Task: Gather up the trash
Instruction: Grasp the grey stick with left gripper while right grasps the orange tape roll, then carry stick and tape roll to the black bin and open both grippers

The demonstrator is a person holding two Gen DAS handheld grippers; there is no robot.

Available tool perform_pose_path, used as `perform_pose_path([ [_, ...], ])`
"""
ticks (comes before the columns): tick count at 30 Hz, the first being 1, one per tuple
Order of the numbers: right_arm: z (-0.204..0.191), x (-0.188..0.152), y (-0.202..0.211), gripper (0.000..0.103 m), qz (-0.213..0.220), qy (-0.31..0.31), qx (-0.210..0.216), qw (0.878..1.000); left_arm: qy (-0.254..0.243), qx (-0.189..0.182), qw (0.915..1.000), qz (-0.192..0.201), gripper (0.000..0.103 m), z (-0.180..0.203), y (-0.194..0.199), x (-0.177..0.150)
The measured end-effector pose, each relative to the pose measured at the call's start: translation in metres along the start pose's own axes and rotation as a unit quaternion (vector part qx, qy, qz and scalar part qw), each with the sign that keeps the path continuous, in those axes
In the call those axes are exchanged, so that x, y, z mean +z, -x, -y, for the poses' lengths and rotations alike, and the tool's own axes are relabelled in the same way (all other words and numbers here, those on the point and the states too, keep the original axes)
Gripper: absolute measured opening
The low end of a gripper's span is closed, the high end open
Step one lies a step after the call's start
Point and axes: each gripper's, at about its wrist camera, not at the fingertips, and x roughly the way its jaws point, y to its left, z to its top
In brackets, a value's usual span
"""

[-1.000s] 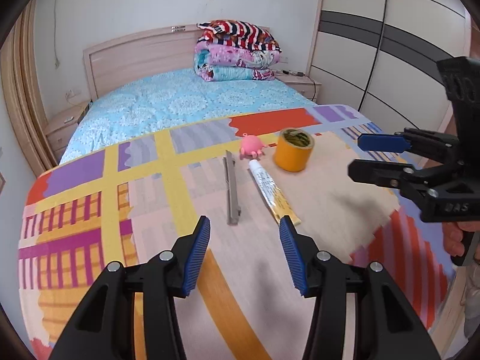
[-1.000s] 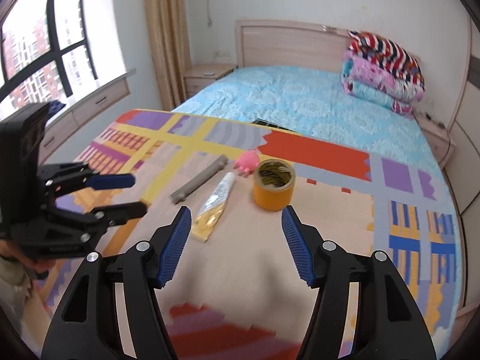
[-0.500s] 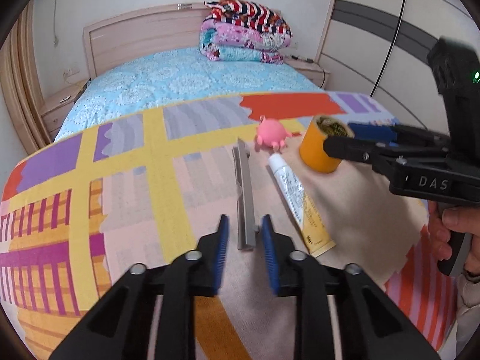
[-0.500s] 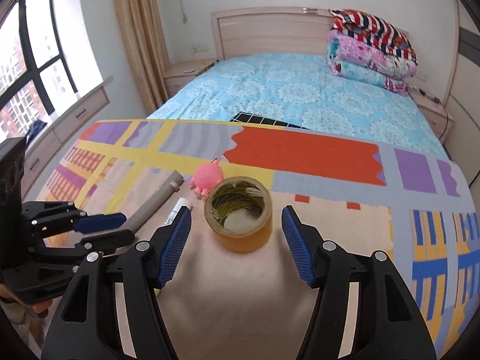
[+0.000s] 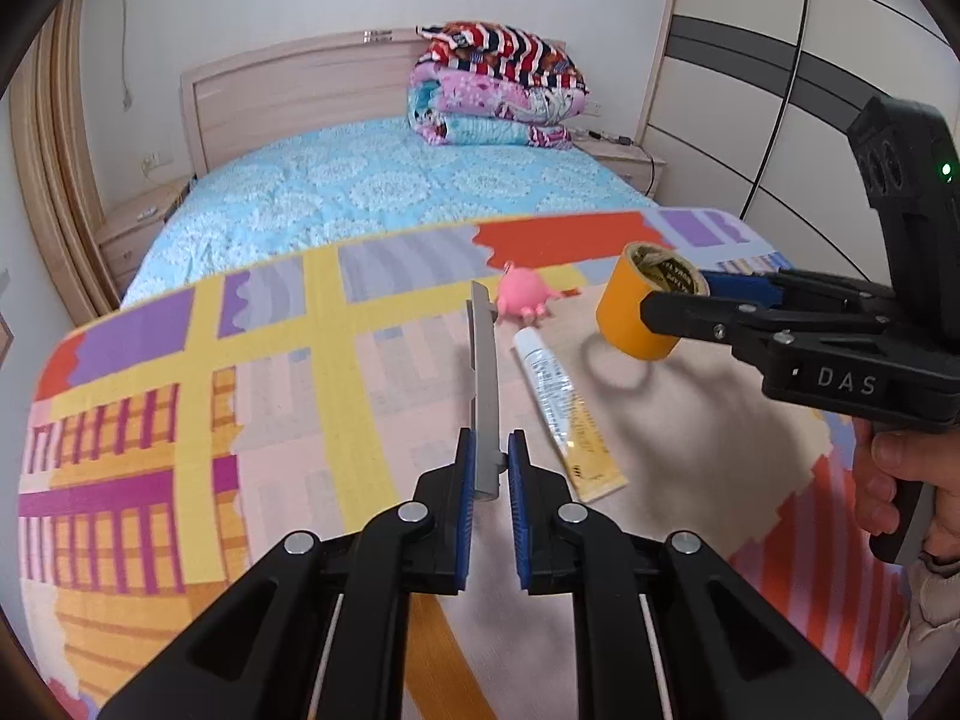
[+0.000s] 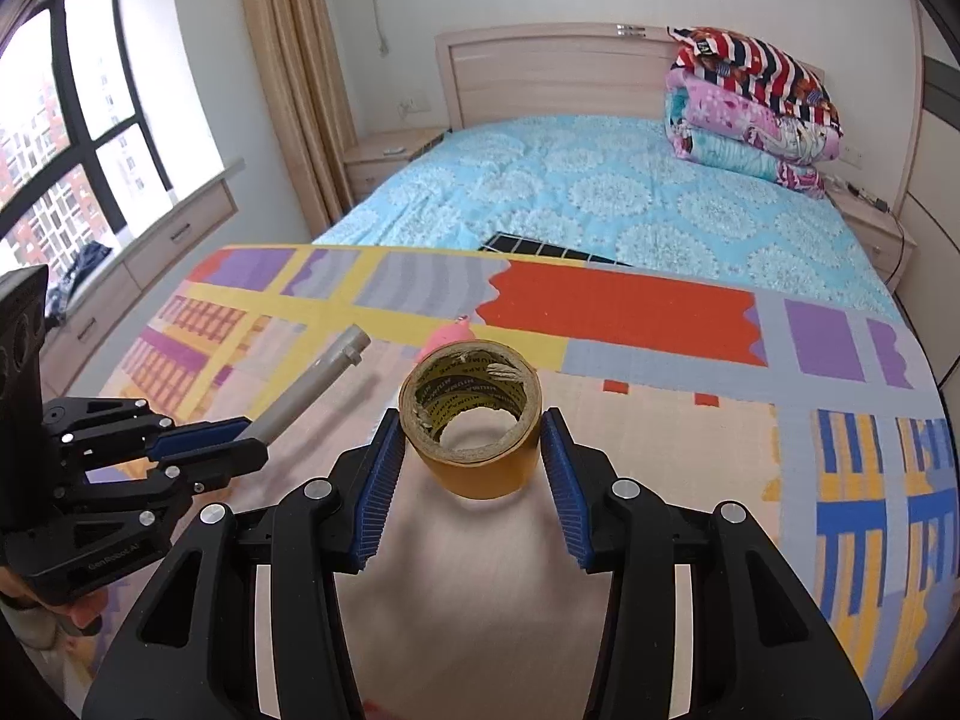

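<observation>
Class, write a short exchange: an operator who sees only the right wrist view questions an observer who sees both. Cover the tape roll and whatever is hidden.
Operator: Is my tape roll off the mat?
Observer: Yes, the right claw holds it above its shadow on the mat.
Operator: Any trash hidden from me?
Observer: A white and yellow tube lies flat on the mat beside the grey bar in the left claw.

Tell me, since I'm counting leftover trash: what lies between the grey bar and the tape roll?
In the left wrist view, a glue tube lies between grey bar and tape roll.
</observation>
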Motion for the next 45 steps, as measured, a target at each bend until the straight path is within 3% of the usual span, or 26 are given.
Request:
perform_pose_path([
  [15,-0.020,-0.030,0.083,0.046,0.033,0.021,-0.004,0.999,-0.016,-0.004,0.9988,0.045,0.010,0.040,0.093,-0.022],
  [20,-0.034,-0.047,0.111,0.046,0.039,0.036,-0.010,0.999,-0.012,-0.026,0.9980,0.056,0.010,0.050,0.121,-0.035],
  [31,-0.063,-0.097,0.174,0.046,0.068,0.069,-0.025,0.995,-0.041,-0.037,0.9945,0.090,0.010,0.096,0.184,-0.080],
  [37,-0.075,-0.122,0.205,0.046,0.084,0.066,-0.007,0.994,-0.048,-0.057,0.9912,0.109,0.010,0.122,0.215,-0.109],
  [45,-0.093,-0.159,0.231,0.046,0.085,0.082,0.022,0.993,-0.043,-0.081,0.9914,0.093,0.010,0.138,0.220,-0.151],
])
